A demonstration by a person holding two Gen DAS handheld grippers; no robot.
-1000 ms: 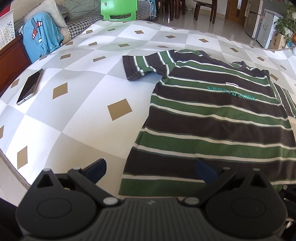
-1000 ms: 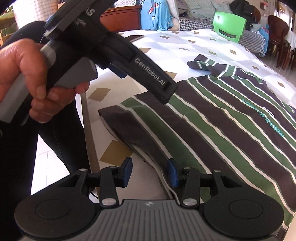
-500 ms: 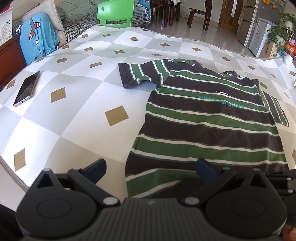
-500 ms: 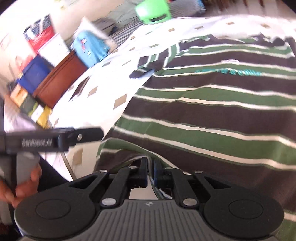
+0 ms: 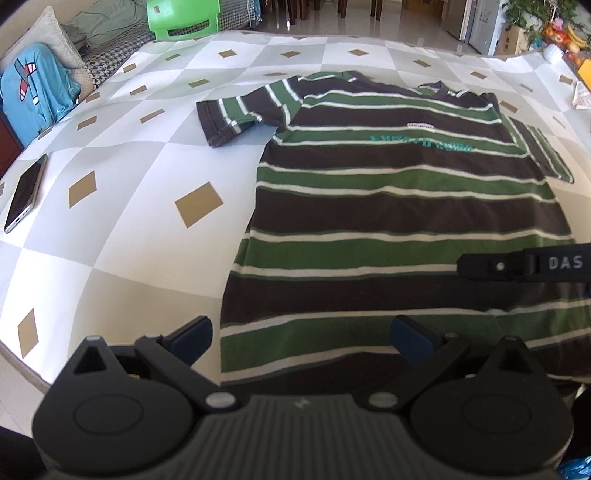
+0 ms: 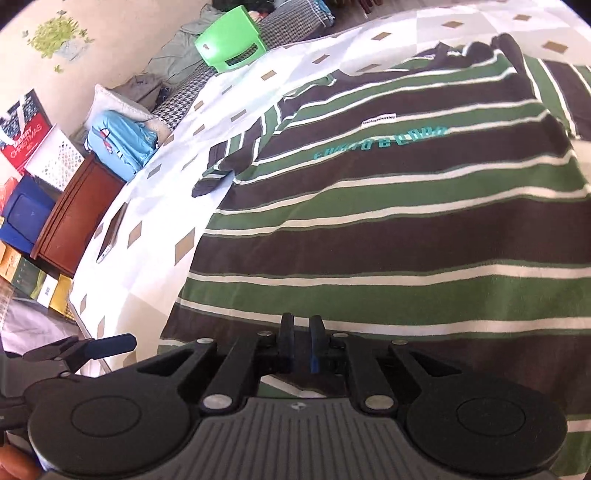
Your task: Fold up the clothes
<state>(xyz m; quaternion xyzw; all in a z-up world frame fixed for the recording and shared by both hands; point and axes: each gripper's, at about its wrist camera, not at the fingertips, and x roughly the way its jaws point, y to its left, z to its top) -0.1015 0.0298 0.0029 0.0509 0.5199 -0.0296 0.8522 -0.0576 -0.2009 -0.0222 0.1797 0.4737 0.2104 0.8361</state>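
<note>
Left wrist view: a wide surface under a cloth (image 5: 122, 206) patterned in white and grey squares with tan diamonds fills the scene. A striped T-shirt (image 5: 388, 206) in green, brown and white lies flat on it, collar at the far end, hem at the near edge, 1 sleeve spread toward the left. A phone (image 5: 24, 192) lies face up near the left edge, well apart from the shirt. Beyond the far-left corner stand a green plastic chair (image 5: 183, 18), a houndstooth-covered sofa with a pillow, and a light blue garment (image 5: 33, 99) draped beside it. Far right, a tiled floor, a potted plant and some fruit show.

The left gripper (image 5: 301, 334) hangs released, its blue pads wide apart over the shirt's near-left hem corner; the cloth is between them but not pinched.

In the right wrist view the right gripper (image 6: 300, 341) is clenched on the hem of the shirt, with fabric bunched between its nearly touching fingers. To the left stand a reddish-brown wooden cabinet (image 6: 77, 218), a white perforated basket, a blue box and a red Christmas bag against a cream wall.
</note>
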